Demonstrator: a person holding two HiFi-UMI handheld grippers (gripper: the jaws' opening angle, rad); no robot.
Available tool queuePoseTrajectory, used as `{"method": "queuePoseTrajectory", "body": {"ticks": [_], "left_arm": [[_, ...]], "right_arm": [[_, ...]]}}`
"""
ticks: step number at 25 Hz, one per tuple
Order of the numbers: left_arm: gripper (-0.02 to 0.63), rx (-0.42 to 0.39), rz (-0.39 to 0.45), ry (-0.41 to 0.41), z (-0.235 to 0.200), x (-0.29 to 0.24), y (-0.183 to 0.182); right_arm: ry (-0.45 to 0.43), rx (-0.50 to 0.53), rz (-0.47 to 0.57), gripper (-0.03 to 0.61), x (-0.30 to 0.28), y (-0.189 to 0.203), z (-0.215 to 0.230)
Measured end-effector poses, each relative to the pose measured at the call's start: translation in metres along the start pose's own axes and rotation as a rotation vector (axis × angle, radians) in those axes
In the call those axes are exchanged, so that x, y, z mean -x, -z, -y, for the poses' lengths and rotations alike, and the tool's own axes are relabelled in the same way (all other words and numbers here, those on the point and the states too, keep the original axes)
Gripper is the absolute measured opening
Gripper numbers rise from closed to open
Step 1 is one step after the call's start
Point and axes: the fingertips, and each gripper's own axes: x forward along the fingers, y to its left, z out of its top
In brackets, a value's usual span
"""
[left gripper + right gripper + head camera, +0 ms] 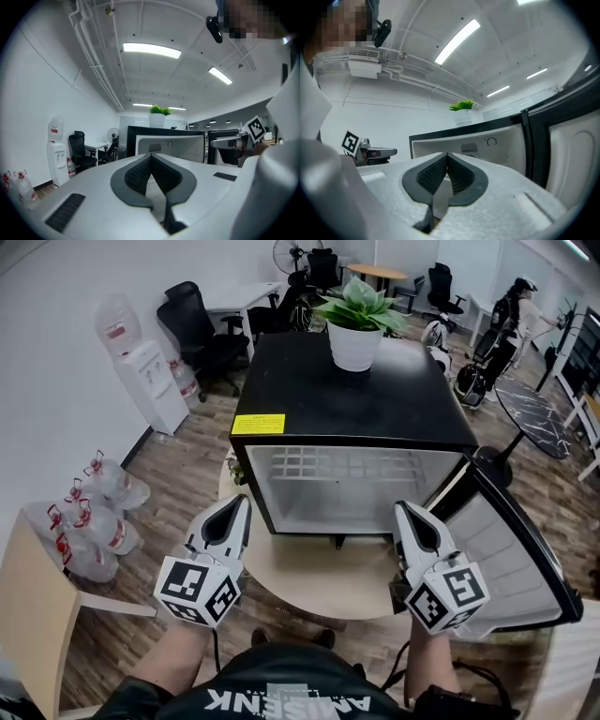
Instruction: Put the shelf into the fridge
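The shelf lies inside the fridge; left tongs and right tongs both pressed together before it.

Your fridge: blk outside, white inside, w/ white wire-grid shelf, yellow label. Your left tongs & right tongs: white shells, blk ribbed pads, b/w square-marker cubes. Green plant, white pot. Floor brown wood-grain.

Bright ceiling strip lights; fisheye-bent edges; dark vignetted corners
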Motion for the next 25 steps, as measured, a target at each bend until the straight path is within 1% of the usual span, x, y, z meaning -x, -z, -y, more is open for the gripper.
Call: {"method": "queuePoseTrajectory", "body": {"ticks": [3, 5, 6, 8, 10, 14, 18, 21, 25], "left_arm": [[0.003, 0.03, 0.042, 0.027, -0.008, 0.007, -0.014], [0.002, 0.066, 0.062, 0.017, -0.012, 0.007, -0.019], [0.002, 0.067, 0.065, 0.008, -0.014, 0.006, -0.02], [0.002, 0.046, 0.052, 0.002, -0.022, 0.006, -0.018], [0.002, 0.042, 0.039, 0.017, -0.031, 0.008, -0.016], [0.002, 0.061, 0.026, 0.052, -0.034, 0.005, -0.014], [0.002, 0.091, 0.001, 0.084, -0.046, 0.006, -0.007], [0.002, 0.108, 0.005, 0.107, -0.036, 0.001, -0.011], [0.002, 0.083, 0.021, 0.133, -0.026, 0.001, -0.018]], "right_arm": [[0.025, -0.012, 0.027, 0.006, 0.001, -0.009, -0.011], [0.058, -0.006, 0.034, 0.006, 0.006, -0.012, -0.008], [0.075, 0.002, 0.027, 0.006, 0.008, -0.011, -0.005], [0.107, 0.015, 0.013, 0.006, 0.009, -0.011, -0.005], [0.132, 0.029, 0.012, 0.006, 0.009, -0.014, -0.011], [0.184, 0.04, 0.006, 0.006, 0.011, -0.017, -0.009], [0.217, 0.046, 0.017, 0.006, 0.006, -0.013, -0.02], [0.227, 0.047, 0.018, 0.006, 0.011, -0.015, -0.014], [0.226, 0.061, 0.019, 0.006, 0.015, -0.021, -0.016]]}}
